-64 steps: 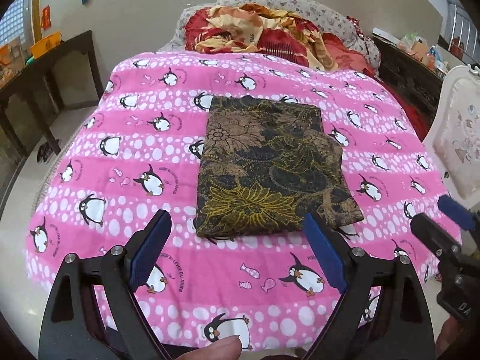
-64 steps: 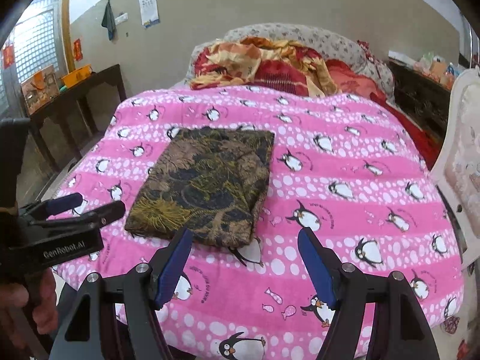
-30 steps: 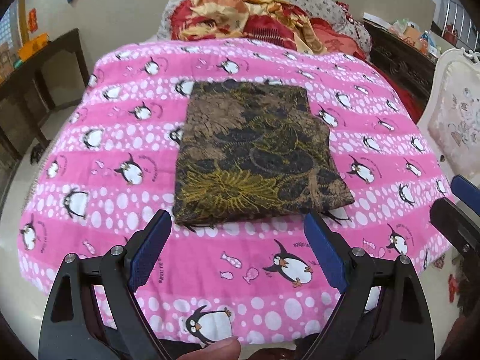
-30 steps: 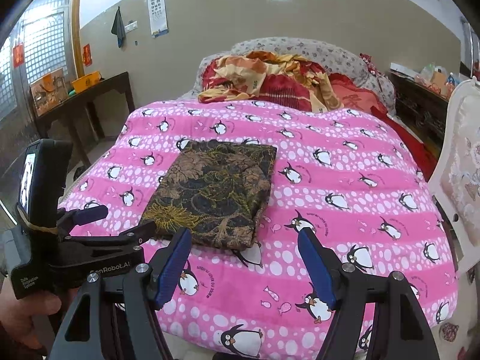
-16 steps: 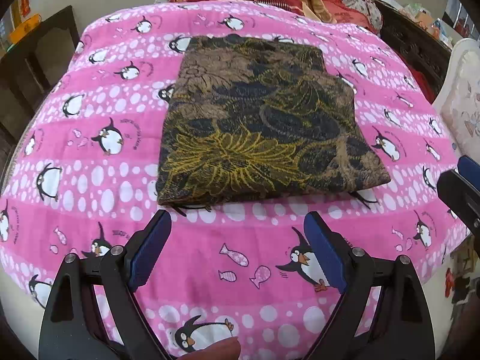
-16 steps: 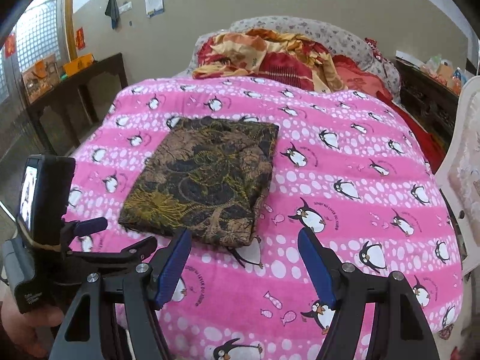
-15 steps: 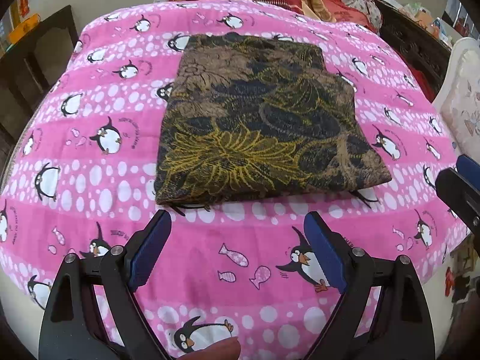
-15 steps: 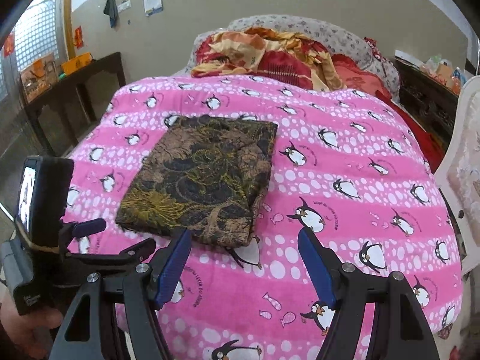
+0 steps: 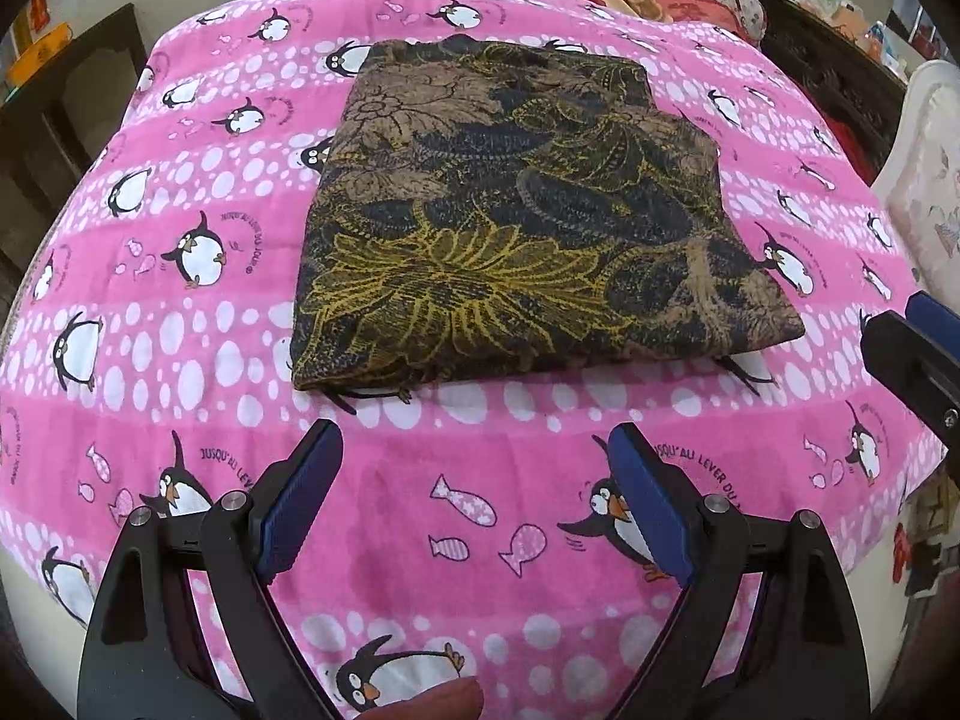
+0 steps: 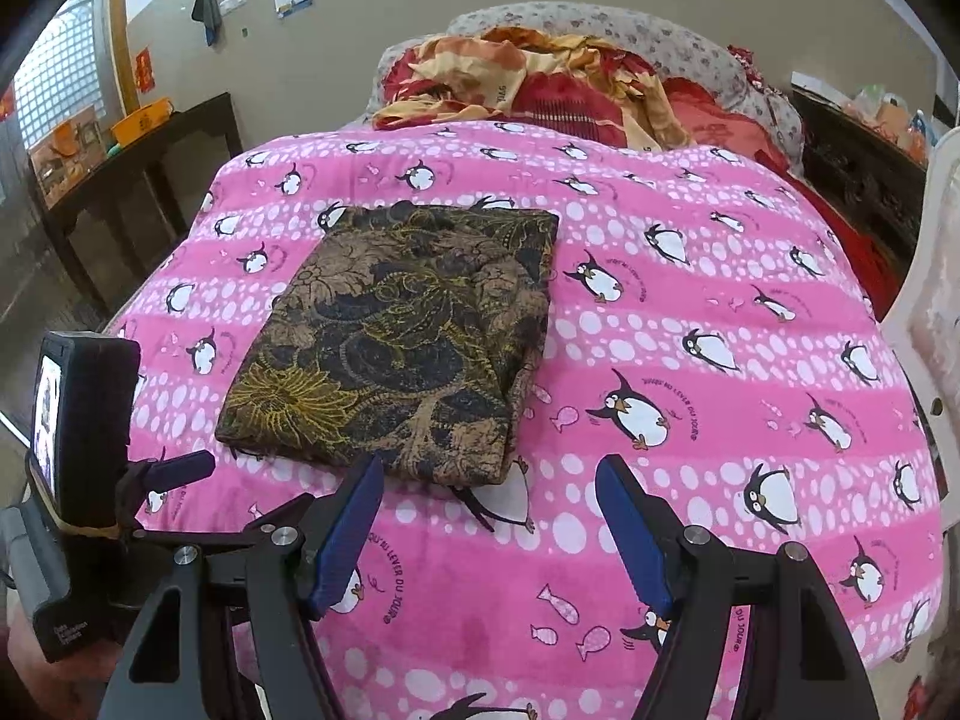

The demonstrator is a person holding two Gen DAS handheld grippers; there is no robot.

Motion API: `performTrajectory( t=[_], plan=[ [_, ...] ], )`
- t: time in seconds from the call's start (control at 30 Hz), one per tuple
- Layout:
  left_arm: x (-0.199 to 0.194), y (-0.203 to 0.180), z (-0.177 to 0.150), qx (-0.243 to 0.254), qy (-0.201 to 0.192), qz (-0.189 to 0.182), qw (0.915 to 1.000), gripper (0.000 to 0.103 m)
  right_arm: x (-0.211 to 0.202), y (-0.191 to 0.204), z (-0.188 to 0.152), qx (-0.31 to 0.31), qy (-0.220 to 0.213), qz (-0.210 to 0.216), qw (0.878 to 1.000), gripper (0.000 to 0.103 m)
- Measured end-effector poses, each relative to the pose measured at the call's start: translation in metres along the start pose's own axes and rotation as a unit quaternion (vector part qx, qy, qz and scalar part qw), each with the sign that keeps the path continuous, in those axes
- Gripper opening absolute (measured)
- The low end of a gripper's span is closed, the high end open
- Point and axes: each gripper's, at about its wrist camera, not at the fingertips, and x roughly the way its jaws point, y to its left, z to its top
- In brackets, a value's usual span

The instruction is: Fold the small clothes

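I have both sets of tongs over the near edge of the bed, angled down at it. The left tongs point(image 9: 474, 450) stand wide apart with nothing between the blue pads; only pink blanket shows in the gap. The right tongs point(image 10: 486, 474) are released too, a little narrower, also empty. The folded cloth point(image 9: 516, 222), dark with brown and gold floral print, lies flat on the penguin blanket point(image 9: 180, 324), set left of the bed's middle as my right camera sees it. It reads as a tidy rectangle, several layers thick, with stacked edges showing along its right side. Its near edge lies just beyond the left tongs' tips, not touching them; in the right view the near right corner of the cloth sits just past my left pad point(image 10: 348, 534), and I cannot tell whether they touch. The right tongs show at the right edge of the left view, the left tongs with their small screen at the lower left of the right view. Beyond the blanket, a heap of red and orange bedding point(image 10: 540, 90) is piled at the head of the bed. A dark side table point(image 10: 138, 144) stands along the left wall.
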Motion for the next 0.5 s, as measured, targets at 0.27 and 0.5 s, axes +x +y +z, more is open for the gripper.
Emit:
performTrajectory(
  t=[0.27, 0.5],
  plan=[
    [-0.0016, 0.0007, -0.0014, 0.0, -0.001, -0.006, 1.0, 0.09, -0.0043, -0.0003, 0.001, 0.005, -0.006, 0.004, 1.0, 0.071],
    [-0.0063, -0.0012, -0.0044, 0.003, -0.014, -0.002, 0.9999, 0.09, -0.0042, 0.0007, -0.0002, 0.008, -0.005, 0.011, 1.0, 0.071]
  ],
)
